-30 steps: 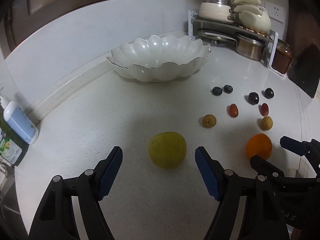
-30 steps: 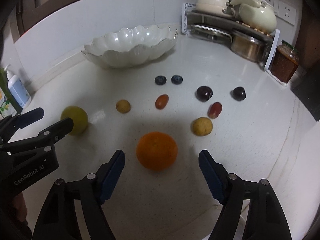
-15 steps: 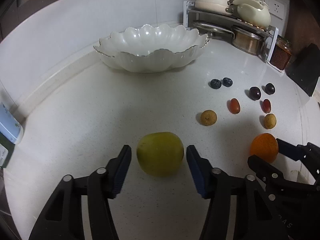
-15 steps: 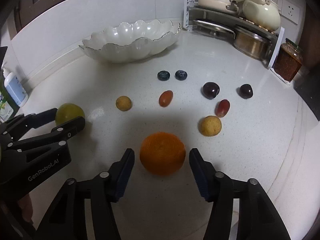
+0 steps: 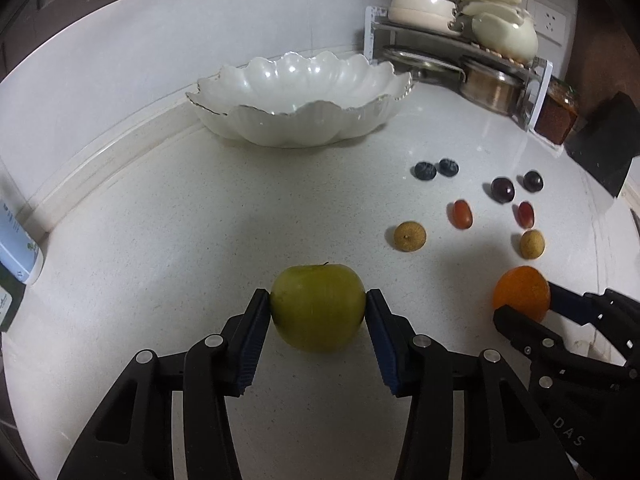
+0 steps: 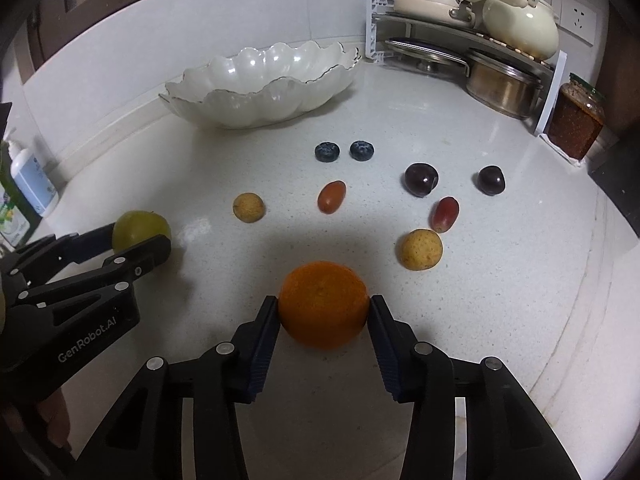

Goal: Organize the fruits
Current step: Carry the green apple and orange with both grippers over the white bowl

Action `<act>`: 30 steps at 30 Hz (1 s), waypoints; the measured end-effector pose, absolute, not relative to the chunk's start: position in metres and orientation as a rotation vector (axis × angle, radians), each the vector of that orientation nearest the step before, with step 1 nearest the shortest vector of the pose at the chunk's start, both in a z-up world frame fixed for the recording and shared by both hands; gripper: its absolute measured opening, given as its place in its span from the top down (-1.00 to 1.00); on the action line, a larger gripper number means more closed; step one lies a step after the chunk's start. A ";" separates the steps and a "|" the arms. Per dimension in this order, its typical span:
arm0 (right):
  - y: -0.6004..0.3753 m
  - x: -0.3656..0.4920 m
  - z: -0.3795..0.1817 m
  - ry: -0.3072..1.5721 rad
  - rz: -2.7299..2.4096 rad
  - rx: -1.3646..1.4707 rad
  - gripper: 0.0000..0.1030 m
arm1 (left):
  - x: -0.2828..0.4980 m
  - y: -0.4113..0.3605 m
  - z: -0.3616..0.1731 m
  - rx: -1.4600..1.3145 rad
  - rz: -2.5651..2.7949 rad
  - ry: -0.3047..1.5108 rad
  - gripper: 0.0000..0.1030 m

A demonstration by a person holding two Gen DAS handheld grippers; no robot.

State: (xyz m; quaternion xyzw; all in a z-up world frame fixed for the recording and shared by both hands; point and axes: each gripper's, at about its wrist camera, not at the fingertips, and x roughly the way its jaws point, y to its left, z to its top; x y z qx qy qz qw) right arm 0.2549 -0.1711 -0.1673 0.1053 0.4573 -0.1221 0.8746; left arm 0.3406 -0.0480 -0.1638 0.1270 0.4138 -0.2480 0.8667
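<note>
left wrist view: your left gripper (image 5: 318,312) jaws, wide a second ago, are closing and the pads now touch both sides of the green apple (image 5: 318,306), which sits on the counter (image 5: 160,220) between them; the white bowl (image 5: 300,120) is well ahead. right wrist view: your right gripper (image 6: 323,312) is closing too, pads pressing the orange (image 6: 323,304), small fruits just beyond. both grips look set, so lift next and carry to the bowl.
</note>
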 end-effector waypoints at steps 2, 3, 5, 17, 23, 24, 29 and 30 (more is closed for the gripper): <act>-0.173 0.255 -0.165 0.949 -0.243 0.224 0.10 | 0.339 -0.048 -0.159 0.261 -0.511 0.858 0.06; -0.174 0.256 -0.163 0.946 -0.237 0.224 0.10 | 0.338 -0.048 -0.157 0.260 -0.506 0.856 0.06; -0.176 0.256 -0.159 0.935 -0.223 0.215 0.10 | 0.336 -0.047 -0.153 0.246 -0.493 0.852 0.06; -0.192 0.275 -0.123 0.851 -0.085 0.132 0.10 | 0.328 -0.048 -0.116 0.134 -0.351 0.791 0.06; -0.199 0.284 -0.103 0.799 -0.038 0.109 0.10 | 0.328 -0.051 -0.095 0.111 -0.299 0.747 0.06; -0.200 0.286 -0.100 0.793 -0.032 0.108 0.10 | 0.328 -0.051 -0.092 0.108 -0.294 0.741 0.06; -0.204 0.294 -0.086 0.747 -0.001 0.097 0.11 | 0.333 -0.056 -0.079 0.094 -0.278 0.705 0.06; -0.205 0.296 -0.083 0.735 -0.001 0.092 0.10 | 0.335 -0.058 -0.077 0.094 -0.273 0.697 0.06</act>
